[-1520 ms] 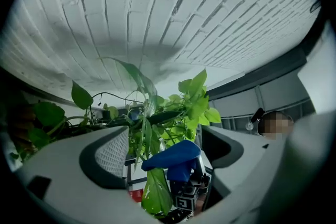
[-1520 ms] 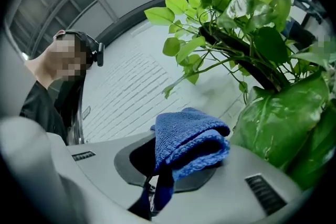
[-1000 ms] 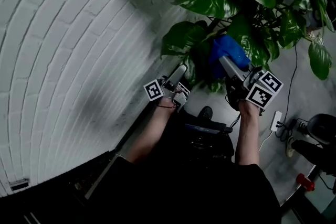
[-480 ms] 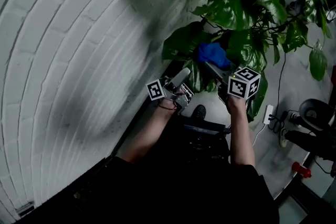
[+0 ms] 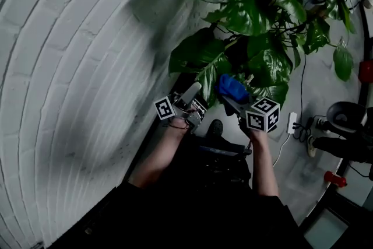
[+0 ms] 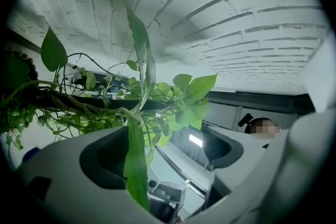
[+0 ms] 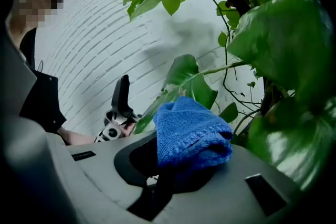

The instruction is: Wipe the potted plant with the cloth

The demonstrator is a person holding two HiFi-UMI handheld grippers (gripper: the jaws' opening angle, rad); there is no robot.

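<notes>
A: Your left gripper [image 6: 168, 176] has its jaws wide apart. A long thin leaf [image 6: 135, 165] hangs down between them, and nothing squeezes it.

B: Be careful. If you shut the jaws hard or tug, that leaf may rip.

A: Your right gripper [image 7: 181, 168] pinches the blue cloth [image 7: 191, 131], all bunched up, near the big leaves of the potted plant [image 5: 256, 61].

B: If you push too hard there, the hard jaw may scrape a leaf, or a thin stem may snap.
</notes>
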